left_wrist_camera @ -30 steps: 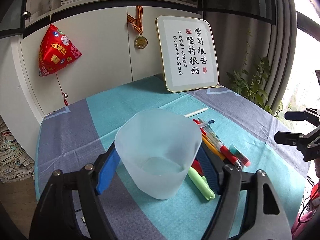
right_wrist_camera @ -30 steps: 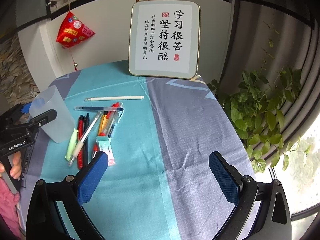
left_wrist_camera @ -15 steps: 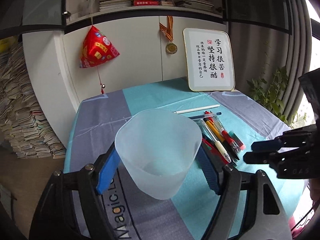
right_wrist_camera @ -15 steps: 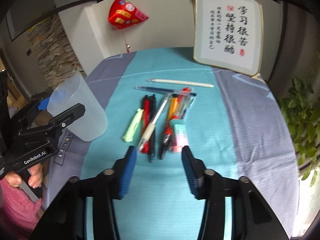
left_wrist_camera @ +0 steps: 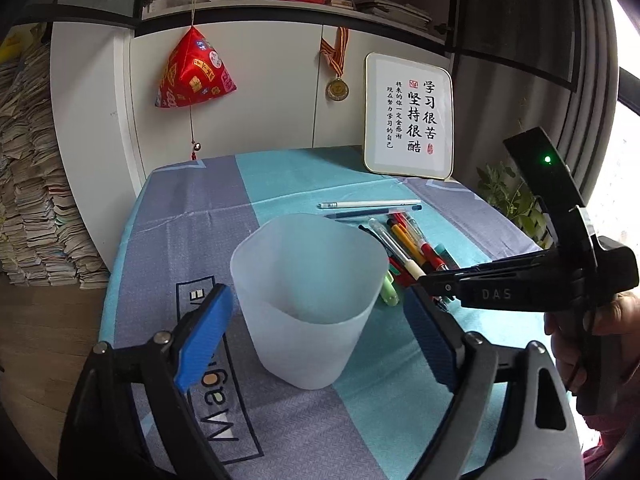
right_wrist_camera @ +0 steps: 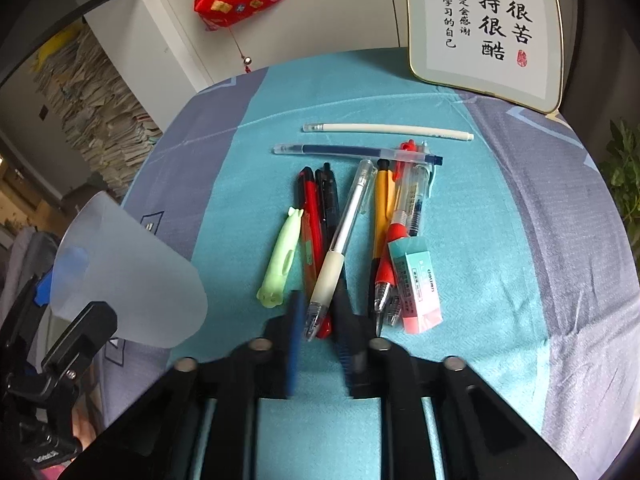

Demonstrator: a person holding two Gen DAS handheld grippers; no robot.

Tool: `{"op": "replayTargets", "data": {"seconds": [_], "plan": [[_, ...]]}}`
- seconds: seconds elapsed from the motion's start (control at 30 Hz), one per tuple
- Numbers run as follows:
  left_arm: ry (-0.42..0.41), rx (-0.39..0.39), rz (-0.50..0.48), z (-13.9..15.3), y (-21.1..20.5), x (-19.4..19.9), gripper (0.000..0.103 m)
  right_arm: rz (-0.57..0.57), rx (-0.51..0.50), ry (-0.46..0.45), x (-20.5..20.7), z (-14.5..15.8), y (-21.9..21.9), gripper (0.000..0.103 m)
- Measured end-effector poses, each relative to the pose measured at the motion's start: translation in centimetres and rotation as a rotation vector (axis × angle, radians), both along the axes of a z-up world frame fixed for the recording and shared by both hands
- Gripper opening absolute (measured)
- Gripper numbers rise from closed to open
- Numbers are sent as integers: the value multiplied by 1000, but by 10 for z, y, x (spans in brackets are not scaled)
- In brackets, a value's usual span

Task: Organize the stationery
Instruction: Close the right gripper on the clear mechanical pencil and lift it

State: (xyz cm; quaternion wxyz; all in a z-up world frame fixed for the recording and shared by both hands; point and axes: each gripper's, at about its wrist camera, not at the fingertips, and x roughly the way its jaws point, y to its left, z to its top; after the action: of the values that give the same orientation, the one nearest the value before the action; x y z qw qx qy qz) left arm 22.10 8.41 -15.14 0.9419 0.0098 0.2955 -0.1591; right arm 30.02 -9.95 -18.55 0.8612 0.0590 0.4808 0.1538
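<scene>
On the tabletop (left_wrist_camera: pixel 192 200), covered with a teal and grey cloth, a frosted plastic cup (left_wrist_camera: pixel 310 300) stands upright between the blue fingers (left_wrist_camera: pixel 204 328) of the left gripper (left_wrist_camera: pixel 316 332); these have just spread apart and now sit clear of the cup's sides, holding nothing. To the cup's right lies a loose bunch of pens (right_wrist_camera: pixel 348 224), with a green highlighter (right_wrist_camera: pixel 282 258) at its left edge and a teal and pink eraser (right_wrist_camera: pixel 416 284) at its right; a white pen (right_wrist_camera: pixel 386 130) and a dark blue pen (right_wrist_camera: pixel 356 152) lie crosswise just beyond them. The right gripper (right_wrist_camera: pixel 318 328) points down at the near end of the bunch, and its fingers have just closed around the tip of a clear pen with a white grip (right_wrist_camera: pixel 332 272). A framed calligraphy board (right_wrist_camera: pixel 486 20) leans at the back.
</scene>
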Motion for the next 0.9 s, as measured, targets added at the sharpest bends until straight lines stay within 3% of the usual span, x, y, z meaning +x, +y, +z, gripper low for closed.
{"op": "replayTargets", "data": {"seconds": [0.23, 0.3, 0.33, 0.53, 0.63, 0.67, 0.8, 0.9], "plan": [[0, -45, -32, 1, 8, 6, 88, 151, 9, 24, -41, 9, -11, 11], [-6, -35, -29, 1, 6, 7, 84, 185, -17, 42, -58, 9, -14, 11], [-5, -37, -33, 1, 6, 7, 74, 194, -40, 53, -66, 7, -16, 11], [-21, 2, 14, 2, -1, -7, 74, 186, -147, 121, -91, -12, -30, 11], [-15, 1, 83, 3, -2, -12, 74, 166, -190, 101, -92, -7, -36, 12], [-8, -5, 110, 3, -3, -13, 74, 163, -200, 90, -91, -4, -35, 14], [7, -21, 155, 2, -5, -11, 74, 203, -192, 21, -81, 12, -25, 45], [-13, 6, 143, 1, -9, -13, 75, 258, -205, -17, -67, 18, -9, 46]]}}
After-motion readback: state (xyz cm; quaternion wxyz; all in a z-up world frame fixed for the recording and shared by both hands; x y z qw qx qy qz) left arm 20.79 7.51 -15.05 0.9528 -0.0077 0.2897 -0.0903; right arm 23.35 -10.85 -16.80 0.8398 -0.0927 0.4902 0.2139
